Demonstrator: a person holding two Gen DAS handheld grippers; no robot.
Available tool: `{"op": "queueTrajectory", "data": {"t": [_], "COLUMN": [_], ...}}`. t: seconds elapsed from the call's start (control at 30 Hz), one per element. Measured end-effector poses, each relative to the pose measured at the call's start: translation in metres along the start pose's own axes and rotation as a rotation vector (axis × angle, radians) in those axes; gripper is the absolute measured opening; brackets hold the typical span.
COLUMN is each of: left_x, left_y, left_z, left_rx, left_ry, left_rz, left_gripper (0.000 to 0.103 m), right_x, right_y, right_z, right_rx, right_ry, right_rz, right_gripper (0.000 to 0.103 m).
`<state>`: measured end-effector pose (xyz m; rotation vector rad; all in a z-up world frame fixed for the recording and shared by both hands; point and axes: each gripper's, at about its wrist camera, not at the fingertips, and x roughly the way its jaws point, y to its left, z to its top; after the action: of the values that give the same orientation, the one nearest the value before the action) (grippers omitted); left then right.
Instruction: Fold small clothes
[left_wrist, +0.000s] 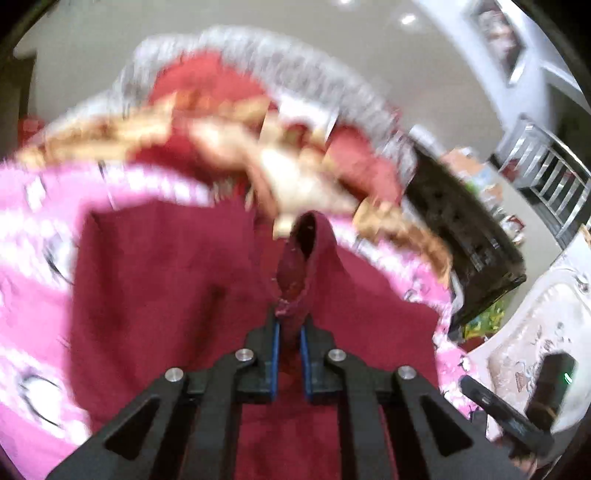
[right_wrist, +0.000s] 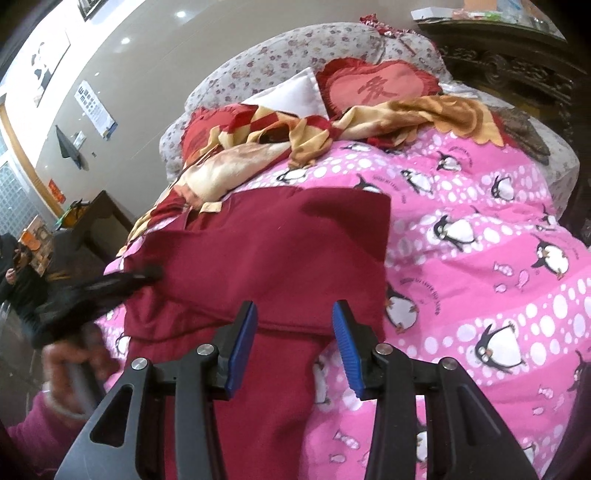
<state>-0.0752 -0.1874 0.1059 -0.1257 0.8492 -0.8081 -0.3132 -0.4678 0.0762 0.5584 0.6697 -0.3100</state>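
Note:
A dark red garment (right_wrist: 266, 251) lies on the pink penguin quilt (right_wrist: 480, 258), partly folded, with a strip running toward the camera. My left gripper (left_wrist: 290, 325) is shut on a bunched fold of this garment (left_wrist: 166, 280); the left wrist view is blurred by motion. In the right wrist view the left gripper (right_wrist: 147, 275) shows as a dark blur at the garment's left edge. My right gripper (right_wrist: 293, 325) is open and empty, its blue pads (right_wrist: 243, 347) just above the garment's near part.
A red-and-yellow blanket (right_wrist: 369, 122) and heart-shaped red cushions (right_wrist: 376, 86) lie at the head of the bed. A dark carved headboard (right_wrist: 517, 66) stands at the right. A person sits at the far left (right_wrist: 18, 273). A black box (left_wrist: 461, 236) is beside the bed.

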Motion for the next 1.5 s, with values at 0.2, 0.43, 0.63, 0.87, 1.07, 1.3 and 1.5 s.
{"op": "queueTrajectory", "data": {"t": [0.2,0.43,0.63,0.87,1.07,1.3,1.5], "left_x": [-0.002,0.015,0.012,-0.004,0.019,0.039,0.041], "left_y": [0.058,0.074,0.073,0.081,0.086,0.089,0.088], "left_z": [-0.009,-0.035,-0.037,-0.035,-0.031,-0.036,-0.038], "left_rx": [-0.077,-0.107,-0.059,-0.043,-0.03,-0.002,0.01], "left_ry": [0.067,0.128,0.144,0.096,0.119,0.156,0.156], "left_rz": [0.137,0.169,0.227,0.312,0.382,0.438,0.448], "left_gripper": [0.009,0.01,0.051,0.064,0.068,0.071,0.072], "right_x": [0.019,0.083,0.093,0.077,0.061,0.101,0.065], "right_y": [-0.008,-0.02,-0.003,-0.013,0.023,0.021,0.034], "right_z": [0.021,0.046,0.055,0.045,0.028,0.011,0.013], "right_rx": [0.022,0.09,-0.073,-0.024,-0.129,-0.2,-0.221], "right_ry": [-0.019,0.093,0.084,0.078,0.09,0.18,0.118], "right_rz": [-0.066,-0.104,-0.256,-0.309,-0.179,-0.243,-0.253], "right_gripper": [0.05,0.055,0.005,0.012,0.013,0.013,0.017]}}
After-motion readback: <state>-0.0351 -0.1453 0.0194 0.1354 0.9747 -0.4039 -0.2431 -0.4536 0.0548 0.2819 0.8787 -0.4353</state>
